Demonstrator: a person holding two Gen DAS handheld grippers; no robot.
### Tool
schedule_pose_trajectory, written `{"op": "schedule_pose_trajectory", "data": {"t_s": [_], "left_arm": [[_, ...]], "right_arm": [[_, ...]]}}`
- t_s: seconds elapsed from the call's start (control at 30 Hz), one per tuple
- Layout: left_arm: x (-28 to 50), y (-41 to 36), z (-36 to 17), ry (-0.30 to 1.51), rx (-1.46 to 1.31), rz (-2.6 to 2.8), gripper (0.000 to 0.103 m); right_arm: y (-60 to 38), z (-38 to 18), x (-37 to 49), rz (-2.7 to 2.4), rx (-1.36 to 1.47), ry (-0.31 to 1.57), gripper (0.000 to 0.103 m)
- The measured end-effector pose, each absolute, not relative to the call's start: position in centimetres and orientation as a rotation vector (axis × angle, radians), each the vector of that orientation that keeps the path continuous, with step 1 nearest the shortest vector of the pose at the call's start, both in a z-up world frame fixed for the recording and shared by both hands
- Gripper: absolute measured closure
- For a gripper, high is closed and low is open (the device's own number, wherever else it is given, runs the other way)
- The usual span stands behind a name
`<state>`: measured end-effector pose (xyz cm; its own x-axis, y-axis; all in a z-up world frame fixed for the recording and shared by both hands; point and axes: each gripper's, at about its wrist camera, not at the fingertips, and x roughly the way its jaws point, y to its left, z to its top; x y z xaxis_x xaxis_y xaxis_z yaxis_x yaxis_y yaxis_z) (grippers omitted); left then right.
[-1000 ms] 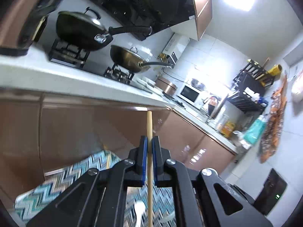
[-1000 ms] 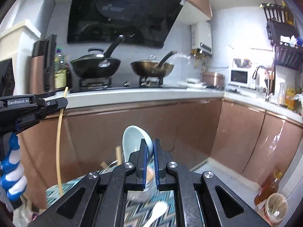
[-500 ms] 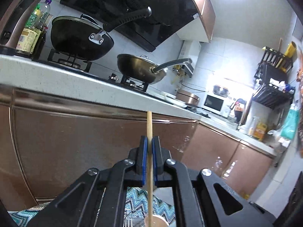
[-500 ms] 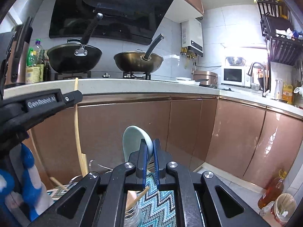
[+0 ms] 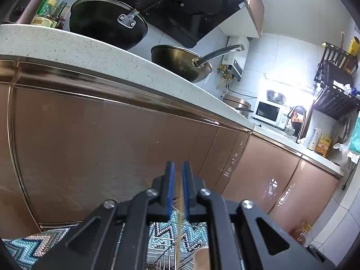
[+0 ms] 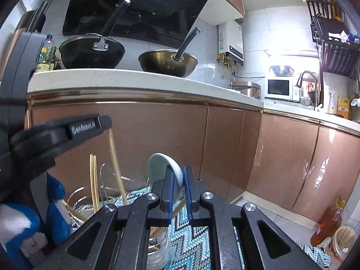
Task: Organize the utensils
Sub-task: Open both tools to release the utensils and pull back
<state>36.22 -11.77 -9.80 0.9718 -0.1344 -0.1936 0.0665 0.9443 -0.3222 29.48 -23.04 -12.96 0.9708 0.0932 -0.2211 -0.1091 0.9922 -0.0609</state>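
Now the left gripper (image 5: 177, 175) has narrow jaws, with the chopstick (image 6: 114, 157) blurred between them. The right gripper (image 6: 178, 180) jaws hold a ceramic spoon (image 6: 162, 166). I think the spoon could slip and break if the grip loosens.

The cabinet fronts (image 6: 225, 148) were glossy copper-brown, mirror-smooth, under a speckled matt stone tabletop (image 6: 135, 78). At twelve o'clock a brushed metal wok (image 6: 167, 64) sat beside a matt black pan (image 6: 92, 54). The mat (image 6: 193, 236) was coarse knitted cloth. The left tongs (image 5: 177, 180) and right tongs (image 6: 178, 186) were matt black plastic with blue rubbery pads; the spoon (image 6: 162, 171) looked glazed, the chopstick (image 6: 115, 168) pale wood.
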Motion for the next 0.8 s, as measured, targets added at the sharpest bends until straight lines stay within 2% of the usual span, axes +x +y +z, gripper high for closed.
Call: {"op": "schedule_pose_trajectory", "data": {"t_s": [0.03, 0.17, 0.5, 0.57, 0.63, 0.8], "left_arm": [[36.0, -11.7, -9.8, 0.213, -0.324, -0.106, 0.083], [35.0, -11.3, -9.7, 0.219, -0.328, -0.106, 0.08], [31.4, -9.4, -8.2, 0.243, -0.301, -0.08, 0.079], [30.2, -8.8, -7.5, 0.241, -0.297, -0.076, 0.076], [28.8, -8.1, -6.7, 0.242, -0.295, -0.073, 0.067], [24.9, -6.3, -5.0, 0.249, -0.286, -0.067, 0.064]], "right_arm": [[-23.1, -13.1, 29.4, 0.104, -0.07, 0.228, 0.089], [-23.9, -13.0, 28.6, 0.097, -0.031, 0.224, 0.076], [-24.5, -11.3, 25.7, 0.077, -0.01, 0.221, 0.075], [-24.3, -10.6, 24.9, 0.075, -0.01, 0.217, 0.074], [-24.1, -9.9, 23.8, 0.075, -0.012, 0.214, 0.071], [-23.8, -8.7, 20.8, 0.073, -0.014, 0.224, 0.068]]}}
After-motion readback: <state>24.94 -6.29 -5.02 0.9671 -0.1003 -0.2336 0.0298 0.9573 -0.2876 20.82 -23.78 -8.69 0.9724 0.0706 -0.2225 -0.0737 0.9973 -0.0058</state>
